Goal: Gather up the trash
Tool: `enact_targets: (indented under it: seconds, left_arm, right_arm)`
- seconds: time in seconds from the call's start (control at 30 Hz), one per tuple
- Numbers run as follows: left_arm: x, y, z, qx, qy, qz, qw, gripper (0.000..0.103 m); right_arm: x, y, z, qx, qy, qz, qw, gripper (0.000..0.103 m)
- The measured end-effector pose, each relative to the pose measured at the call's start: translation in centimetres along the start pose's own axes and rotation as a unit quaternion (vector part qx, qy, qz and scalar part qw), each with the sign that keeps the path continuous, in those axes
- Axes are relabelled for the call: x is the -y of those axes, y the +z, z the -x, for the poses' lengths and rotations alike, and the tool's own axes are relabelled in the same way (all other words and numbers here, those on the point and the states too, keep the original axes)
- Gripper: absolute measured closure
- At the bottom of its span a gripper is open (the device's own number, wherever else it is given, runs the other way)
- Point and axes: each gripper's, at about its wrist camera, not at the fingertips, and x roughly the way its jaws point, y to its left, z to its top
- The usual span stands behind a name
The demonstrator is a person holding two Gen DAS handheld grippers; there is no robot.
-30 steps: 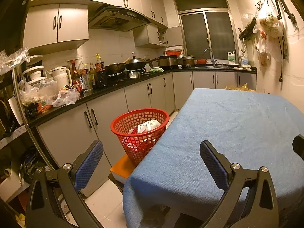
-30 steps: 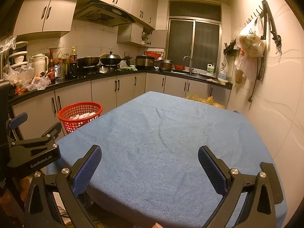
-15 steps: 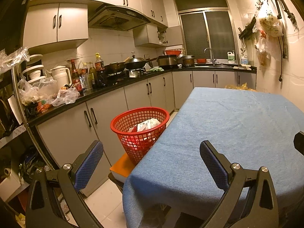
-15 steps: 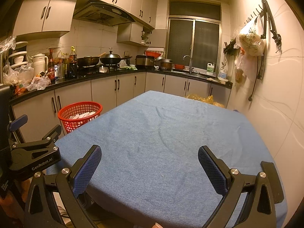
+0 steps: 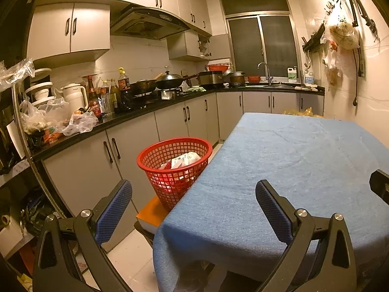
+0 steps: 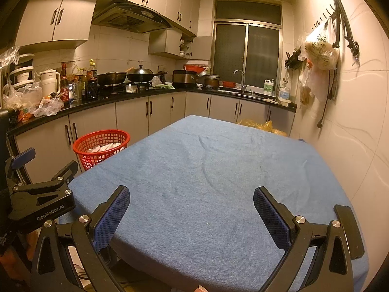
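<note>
A red mesh basket (image 5: 173,168) stands on an orange stool (image 5: 152,213) beside the table's left edge and holds white and red wrappers (image 5: 181,161). The same red mesh basket (image 6: 102,147) shows at the left in the right wrist view. The table wears a blue cloth (image 5: 279,170), and no trash shows on that blue cloth (image 6: 206,170). My left gripper (image 5: 193,199) is open over the table's near left corner with nothing between its fingers. My right gripper (image 6: 190,205) is open above the near edge, empty.
A black counter (image 5: 136,112) crowded with bottles, pans and plastic bags runs along the left wall over grey cabinets (image 5: 126,150). Bags hang from hooks on the right wall (image 6: 318,53). A yellow bag (image 6: 257,124) lies beyond the table's far edge. The left gripper's body (image 6: 39,199) sits close at left.
Both grippers stay open and empty. The left wrist view has drifted slightly; the left gripper's body has sunk a little in the right wrist view.
</note>
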Motion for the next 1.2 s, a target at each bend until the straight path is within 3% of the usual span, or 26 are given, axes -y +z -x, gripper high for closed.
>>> enact_targets:
  seconds: [0.67, 0.93, 1.13, 1.2]
  left_arm:
    - [1.6, 1.3, -1.0, -0.002, -0.025, -0.019, 0.9995, 0.002]
    - [5.7, 1.9, -2.4, -0.024, -0.077, -0.050, 0.9954, 0.002]
    - [11.6, 3.2, -5.7, -0.094, -0.169, -0.085, 0.9775, 0.002]
    - [14.6, 3.4, -7.7, -0.142, -0.210, -0.100, 0.9621, 0.002]
  right_arm:
    - [1.9, 0.0, -1.0, -0.021, -0.002, -0.030, 0.999, 0.000]
    - [5.8, 0.6, -1.9, -0.025, -0.042, -0.062, 0.997, 0.000]
    - [11.2, 1.2, -4.1, -0.054, -0.093, -0.103, 0.989, 0.000]
    - [12.8, 1.2, -5.0, -0.068, -0.110, -0.110, 0.986, 0.000]
